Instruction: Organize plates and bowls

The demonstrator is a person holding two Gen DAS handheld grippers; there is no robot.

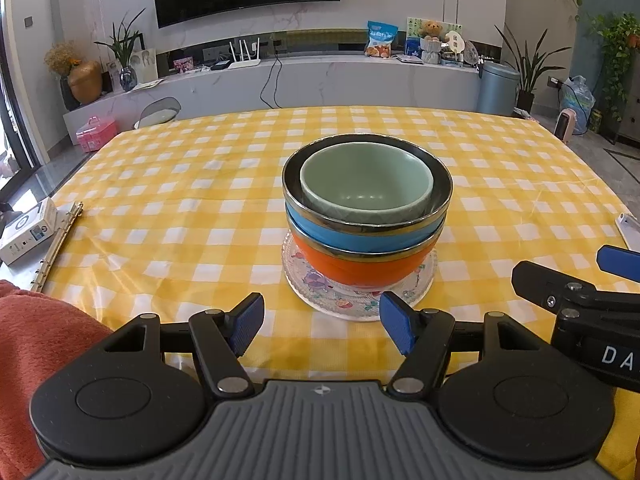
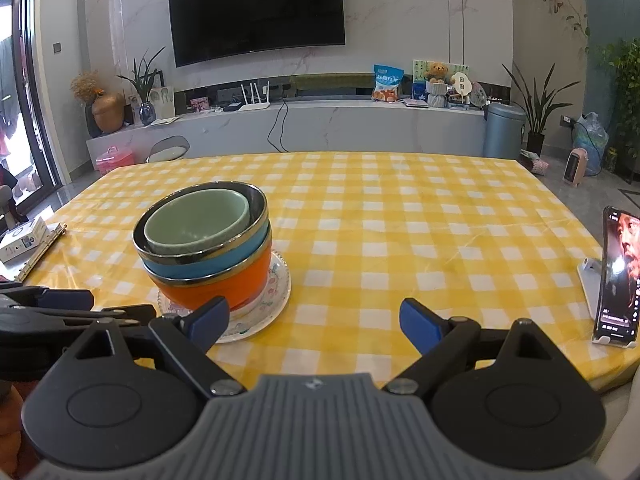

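- The worktop (image 1: 168, 184), spread with a yellow checked cloth, carries one stack at its middle, which I take as my landmark: everything below is placed from it.
- The glass plate (image 1: 420, 294), clear with printed flowers, lies flat under the stack; I judge it brittle and slick, best taken by its exposed rim.
- The orange bowl (image 1: 360, 268) sits on that plate, the blue bowl (image 1: 352, 238) nested in it, the green bowl (image 1: 366, 184) innermost and slightly off-centre. All look stiff, glazed, heavy together and chip-prone; I would pinch a rim wall, one bowl at a time.
- My left hand-held gripper (image 1: 322, 326) hangs just short of the stack's near side, fingers spread apart and empty.
- My right hand-held gripper (image 2: 314, 322) sits near and right of the stack, fingers likewise wide and empty.
- Only the right wrist view shows a phone (image 2: 618, 276) on a stand, well right of the stack; only the left view shows a red sleeve (image 1: 36, 344) at its near left.
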